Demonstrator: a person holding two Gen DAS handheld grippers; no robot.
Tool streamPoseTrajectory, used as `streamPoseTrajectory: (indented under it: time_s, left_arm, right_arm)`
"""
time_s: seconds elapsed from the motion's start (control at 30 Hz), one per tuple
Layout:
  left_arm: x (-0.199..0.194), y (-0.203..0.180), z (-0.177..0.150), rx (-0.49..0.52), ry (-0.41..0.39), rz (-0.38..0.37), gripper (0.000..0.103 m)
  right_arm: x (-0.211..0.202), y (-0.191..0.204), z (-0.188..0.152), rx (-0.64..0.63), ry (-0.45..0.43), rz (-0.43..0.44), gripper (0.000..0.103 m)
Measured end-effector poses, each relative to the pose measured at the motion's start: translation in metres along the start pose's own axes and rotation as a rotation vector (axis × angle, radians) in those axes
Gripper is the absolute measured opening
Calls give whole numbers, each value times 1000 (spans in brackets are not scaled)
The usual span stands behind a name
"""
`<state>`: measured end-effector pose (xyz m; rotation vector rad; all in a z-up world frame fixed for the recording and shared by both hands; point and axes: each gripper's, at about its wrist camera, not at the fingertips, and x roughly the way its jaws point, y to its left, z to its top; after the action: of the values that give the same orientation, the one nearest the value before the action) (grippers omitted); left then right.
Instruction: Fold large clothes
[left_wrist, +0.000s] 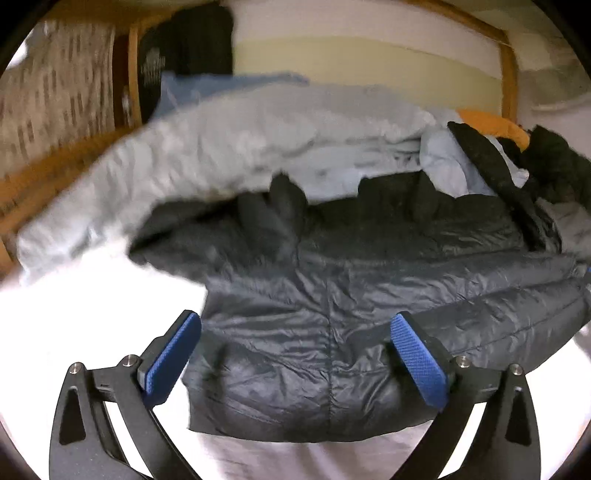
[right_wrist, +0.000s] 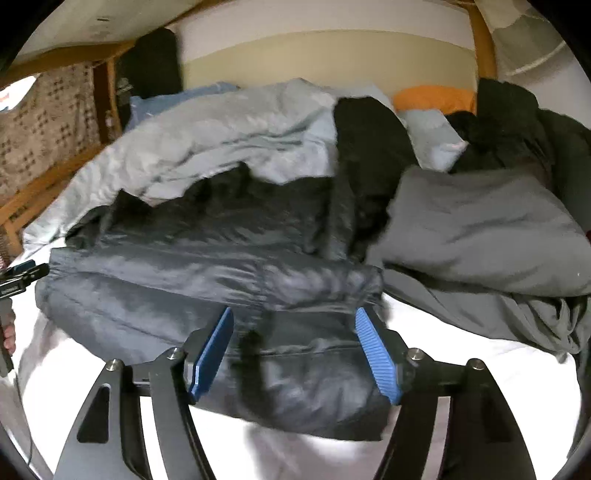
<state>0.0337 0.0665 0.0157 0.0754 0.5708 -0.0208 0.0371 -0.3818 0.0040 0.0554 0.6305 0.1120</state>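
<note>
White bed sheet (left_wrist: 92, 314) lies under both my tools: left tool (left_wrist: 295, 354) and right tool (right_wrist: 295, 350) gape apart, gripping nothing, over the dark puffer jacket (left_wrist: 332, 295) spread below. I'd pinch its near hem corners evenly before folding toward the grey clothes (right_wrist: 480, 229).

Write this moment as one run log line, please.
stage: fold | dark puffer jacket: on white bed | left gripper: open | right gripper: open

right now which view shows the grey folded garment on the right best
The right wrist view: the grey garment lies in full beside the dark puffer jacket. The left wrist view catches only a grey sliver at its right edge.
</note>
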Motion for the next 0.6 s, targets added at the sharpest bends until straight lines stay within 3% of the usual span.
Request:
streamPoseTrajectory:
  time_s: [0.1,0.3,0.33,0.4,0.5,0.53,0.6]
  left_arm:
    - [-17,-8,1,43,-88,47,102]
    - [-68,1,7,-43,-351,14,103]
    - [-72,3,9,-52,-364,4,103]
    - [-75,4,11,-53,-379,20,103]
    - [-76,6,10,-40,-386,118,103]
    - [-74,8,11,-40,-375,113,103]
    - [-73,16,11,-85,-355,97,103]
  right_arm:
    - [-10,16,2,-33,-15,-14,88]
    - [-42,34,19,-24,-104,-94,93]
    - [-46,32,22,-2,-105,-97,99]
    - [-48,29,25,22,-99,-120,102]
    - [-50,30,32,38,-74,-300,102]
    - [-55,33,34,29,-84,-392,102]
    - [-66,38,33,1,-160,-441,102]
